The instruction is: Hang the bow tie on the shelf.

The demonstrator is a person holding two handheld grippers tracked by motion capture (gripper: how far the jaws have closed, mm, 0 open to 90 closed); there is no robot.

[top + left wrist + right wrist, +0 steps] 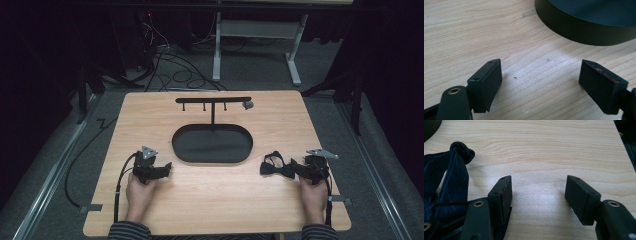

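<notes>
Pale wood-grain worktop, rounded corners, matte. Dark navy bow tie, soft creased fabric w/ thin strap, lies on worktop near its right edge, touching the right gripper. In the right gripper view the bow tie sits beside and partly under the left-hand jaw, not between the jaws; jaws wide apart, holding nothing, bare wood in the gap. Left gripper rests on worktop just left of the black oval tray, smooth metal w/ low rim and a T-shaped hook rail rising behind. Its jaws also wide apart, nothing held; blocky black pads.
</notes>
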